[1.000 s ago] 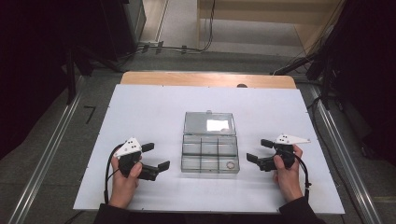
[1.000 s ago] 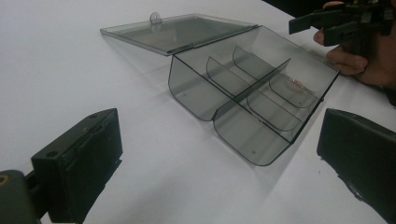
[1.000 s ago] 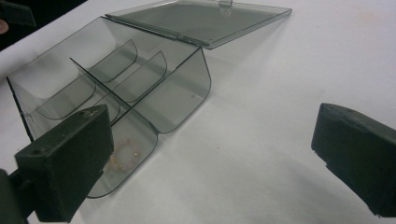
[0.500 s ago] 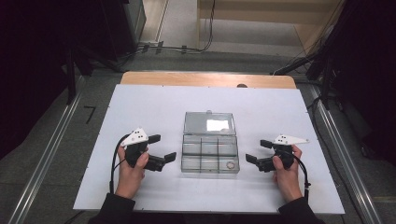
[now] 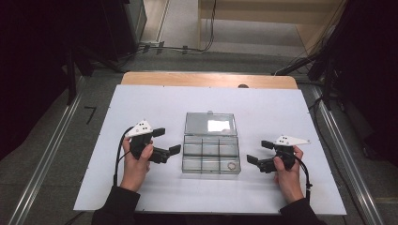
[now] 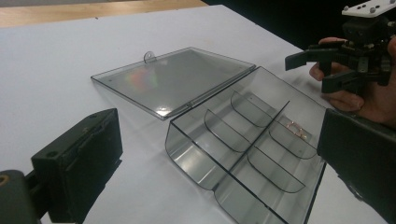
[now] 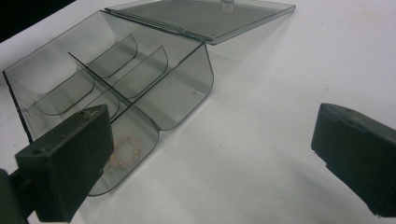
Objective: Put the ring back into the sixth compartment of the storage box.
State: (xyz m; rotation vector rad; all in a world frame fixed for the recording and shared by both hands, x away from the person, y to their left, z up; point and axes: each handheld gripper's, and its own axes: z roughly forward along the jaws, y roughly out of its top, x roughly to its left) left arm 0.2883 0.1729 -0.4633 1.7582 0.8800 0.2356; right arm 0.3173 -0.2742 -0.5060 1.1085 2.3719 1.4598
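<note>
While its lid [image 5: 209, 123] lies open, organizer box [image 5: 210, 157], ring [image 5: 232, 165] in corner compartment

Compartment box [image 5: 210, 152]: smoky transparent grey, lid [image 5: 209, 124] showing a rainbow sheen. Ring [image 5: 231, 165]: pale gold. Surface [image 5: 141, 101]: showing white, wood-edged. Fingers [image 6: 79, 158]: showing black.

We see a white sheet [image 5: 141, 101] covering a wooden table [image 5: 206, 79], grey floor [image 5: 42, 140] around it, metal rails [image 5: 47, 154] at both sides, black cables [image 5: 178, 47] beyond, and dark equipment [image 5: 117, 23].
</note>
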